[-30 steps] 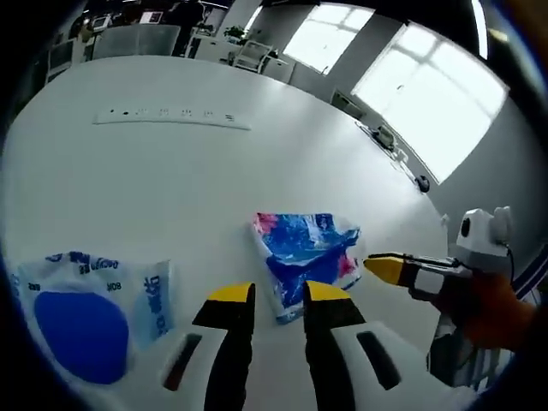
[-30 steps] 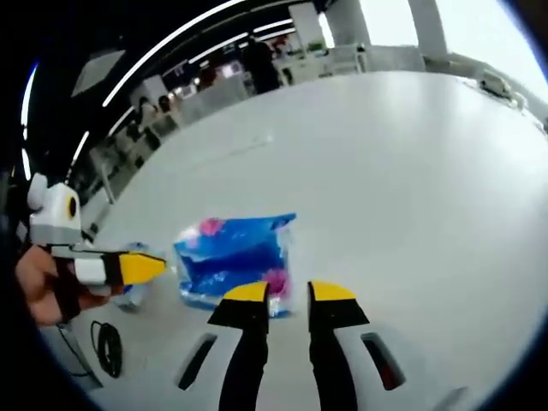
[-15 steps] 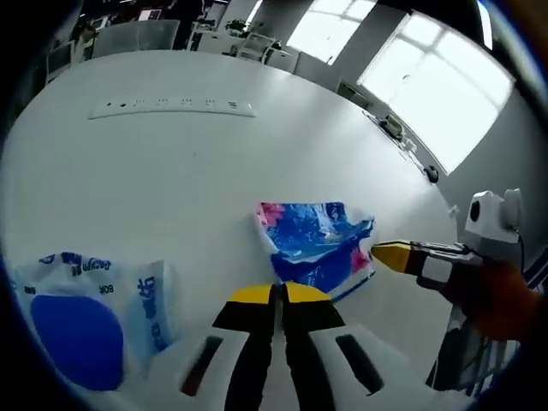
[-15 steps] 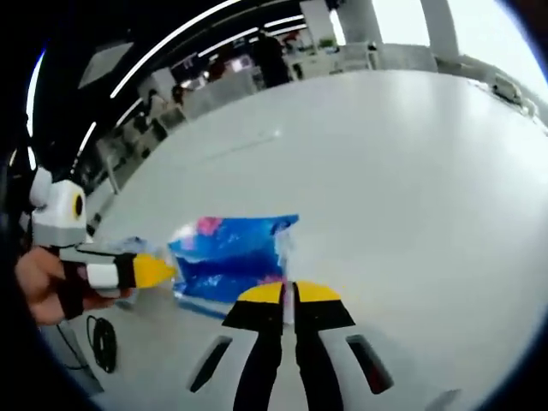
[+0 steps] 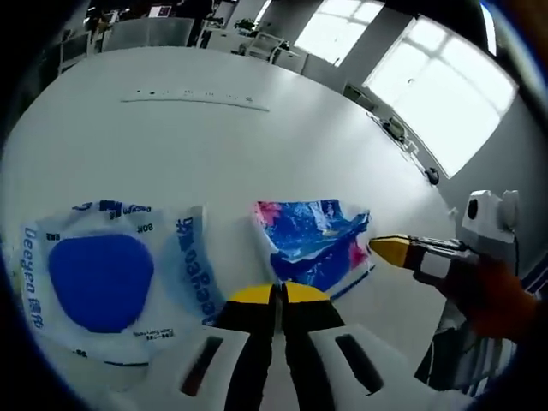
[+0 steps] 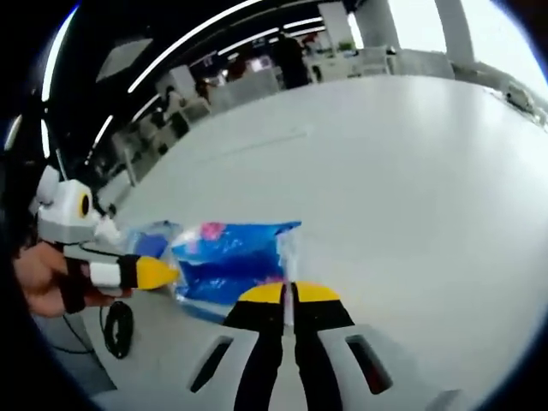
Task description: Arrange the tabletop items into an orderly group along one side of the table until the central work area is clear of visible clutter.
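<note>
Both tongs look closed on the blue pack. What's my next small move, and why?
Probably carry the blue pack over beside the white pack. Both the left tongs and right tongs look shut on its edges, and the white pack lies close by, so setting them together starts the group.

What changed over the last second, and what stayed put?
Both grippers closed on the blue patterned pack: the left gripper and the right gripper stood open a second ago and now pinch opposite edges. The white wipes pack and the table look unchanged.
</note>
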The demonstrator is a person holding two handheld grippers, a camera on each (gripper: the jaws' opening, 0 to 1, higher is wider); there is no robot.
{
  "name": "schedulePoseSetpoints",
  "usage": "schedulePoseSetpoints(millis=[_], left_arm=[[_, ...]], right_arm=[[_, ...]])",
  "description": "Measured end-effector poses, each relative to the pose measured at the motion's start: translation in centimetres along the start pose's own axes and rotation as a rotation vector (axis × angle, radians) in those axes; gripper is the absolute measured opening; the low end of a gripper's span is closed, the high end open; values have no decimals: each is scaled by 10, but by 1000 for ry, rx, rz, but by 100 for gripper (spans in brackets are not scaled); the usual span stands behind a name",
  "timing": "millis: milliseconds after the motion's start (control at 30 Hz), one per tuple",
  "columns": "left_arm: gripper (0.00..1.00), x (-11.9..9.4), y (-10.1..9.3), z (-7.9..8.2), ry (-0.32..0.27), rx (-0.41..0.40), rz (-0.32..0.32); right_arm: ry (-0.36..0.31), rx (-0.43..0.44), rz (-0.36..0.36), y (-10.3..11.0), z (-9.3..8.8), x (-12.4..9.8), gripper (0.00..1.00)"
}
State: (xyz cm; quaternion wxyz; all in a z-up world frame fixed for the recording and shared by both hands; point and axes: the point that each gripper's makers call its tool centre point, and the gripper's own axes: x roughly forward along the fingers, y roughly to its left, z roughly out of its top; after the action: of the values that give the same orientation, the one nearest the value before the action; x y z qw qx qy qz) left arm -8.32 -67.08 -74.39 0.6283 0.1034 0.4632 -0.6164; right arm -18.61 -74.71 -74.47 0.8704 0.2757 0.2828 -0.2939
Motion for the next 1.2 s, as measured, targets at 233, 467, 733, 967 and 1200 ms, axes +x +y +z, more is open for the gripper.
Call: schedulePoseSetpoints(millis=[233,467,733,967,1200], left_arm=[[0,-1,5,9,-23,-4,9],[0,0,7,11,-23,-20,7],[6,-3,0,10,-17,-8,-6],[16,-12,-4,8,-19,-20,-5],[18,-25,-19,14,-43,22,-33]], right_arm=[[7,3,4,9,-5,1,0],[3,0,0,9,-1,5,1],[10,14,-5,5,-2,7,6],[0,24,-10,4,0,4,9],[-18,30,-20,4,4,-4,11]])
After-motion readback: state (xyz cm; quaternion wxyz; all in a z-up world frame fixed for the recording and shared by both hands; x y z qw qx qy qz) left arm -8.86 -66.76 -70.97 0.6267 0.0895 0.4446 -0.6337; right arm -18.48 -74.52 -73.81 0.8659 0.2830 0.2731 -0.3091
